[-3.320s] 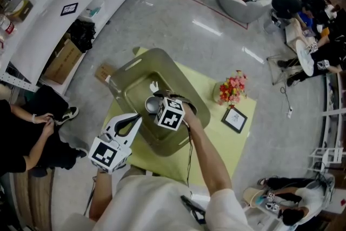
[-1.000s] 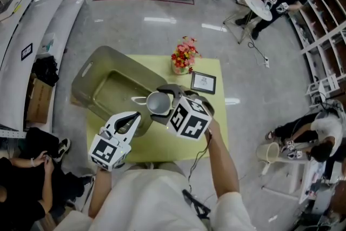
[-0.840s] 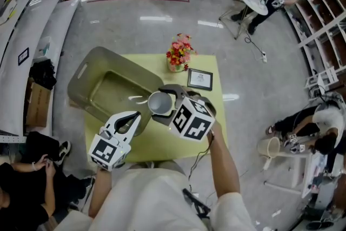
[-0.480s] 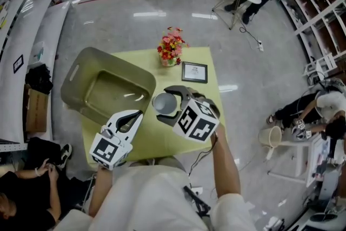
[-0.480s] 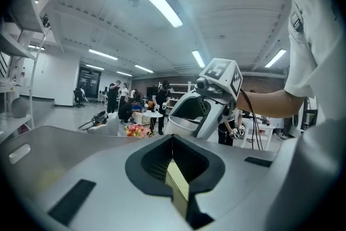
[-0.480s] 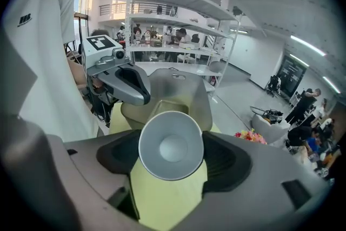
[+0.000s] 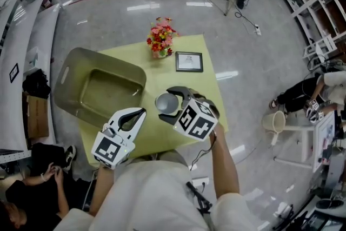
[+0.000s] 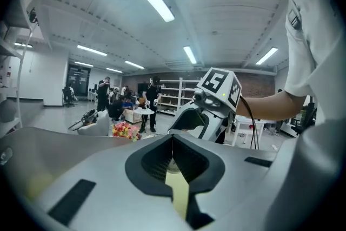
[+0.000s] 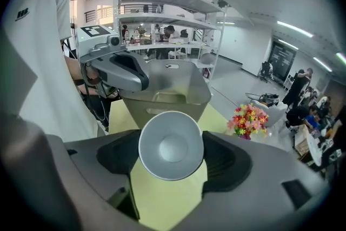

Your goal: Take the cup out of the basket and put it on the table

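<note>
The grey metal cup (image 7: 166, 103) hangs over the yellow-green table (image 7: 162, 76), just right of the olive-grey basket (image 7: 100, 86). My right gripper (image 7: 173, 99) is shut on it. In the right gripper view the cup (image 9: 171, 144) lies between the jaws with its open mouth facing the camera, and the basket (image 9: 167, 89) stands behind it. The basket's inside looks empty. My left gripper (image 7: 139, 112) hovers at the table's near edge beside the basket's near corner, shut with nothing in it; its jaw tips (image 8: 173, 140) meet.
A pot of red and yellow flowers (image 7: 158, 38) and a small framed picture (image 7: 188, 61) stand at the table's far side. The table's right edge (image 7: 219, 111) is close to the cup. People sit and stand around the room; white shelves (image 7: 19, 35) line the left.
My right gripper has carried the cup out of the basket and rightwards over the table. The left gripper has stayed at the near edge. The head view has swung.
</note>
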Available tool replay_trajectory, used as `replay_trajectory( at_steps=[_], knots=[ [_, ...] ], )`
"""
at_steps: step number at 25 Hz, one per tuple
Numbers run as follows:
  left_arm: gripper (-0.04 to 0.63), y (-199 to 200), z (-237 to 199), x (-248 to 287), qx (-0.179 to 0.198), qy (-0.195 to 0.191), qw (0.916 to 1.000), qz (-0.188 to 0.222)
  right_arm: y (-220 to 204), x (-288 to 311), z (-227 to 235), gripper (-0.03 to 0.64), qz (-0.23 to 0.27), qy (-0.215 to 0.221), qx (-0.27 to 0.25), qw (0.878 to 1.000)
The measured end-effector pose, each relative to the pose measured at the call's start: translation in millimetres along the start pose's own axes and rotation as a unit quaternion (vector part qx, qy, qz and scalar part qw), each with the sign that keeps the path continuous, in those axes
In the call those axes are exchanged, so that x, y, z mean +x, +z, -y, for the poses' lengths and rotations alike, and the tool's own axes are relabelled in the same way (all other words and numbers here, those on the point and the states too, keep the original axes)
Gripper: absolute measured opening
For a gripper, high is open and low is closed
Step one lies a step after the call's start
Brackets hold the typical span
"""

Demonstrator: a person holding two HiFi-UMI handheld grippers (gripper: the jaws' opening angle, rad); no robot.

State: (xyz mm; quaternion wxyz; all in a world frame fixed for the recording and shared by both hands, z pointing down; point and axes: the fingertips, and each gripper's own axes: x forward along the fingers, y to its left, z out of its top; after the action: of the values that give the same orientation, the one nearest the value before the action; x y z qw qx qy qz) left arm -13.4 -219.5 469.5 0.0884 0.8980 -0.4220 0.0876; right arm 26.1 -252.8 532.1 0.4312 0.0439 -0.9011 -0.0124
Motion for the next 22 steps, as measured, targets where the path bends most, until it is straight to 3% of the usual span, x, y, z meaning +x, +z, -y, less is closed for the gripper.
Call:
replay_trajectory(
  at_steps=[12,17,22],
  knots=[
    [0.009,-1,40,32,0.023,-0.058,0.9978,-0.022,-67,10,-12,0.359,-0.006,-0.012,0.076,0.997],
    [0.009,-8,54,44,0.066,-0.067,0.9947,-0.042,-102,19,-16,0.359,-0.019,-0.012,0.105,0.994],
    [0.009,-5,71,49,0.06,-0.088,0.9933,-0.044,-127,32,-25,0.359,-0.026,-0.006,0.125,0.992]
  ],
)
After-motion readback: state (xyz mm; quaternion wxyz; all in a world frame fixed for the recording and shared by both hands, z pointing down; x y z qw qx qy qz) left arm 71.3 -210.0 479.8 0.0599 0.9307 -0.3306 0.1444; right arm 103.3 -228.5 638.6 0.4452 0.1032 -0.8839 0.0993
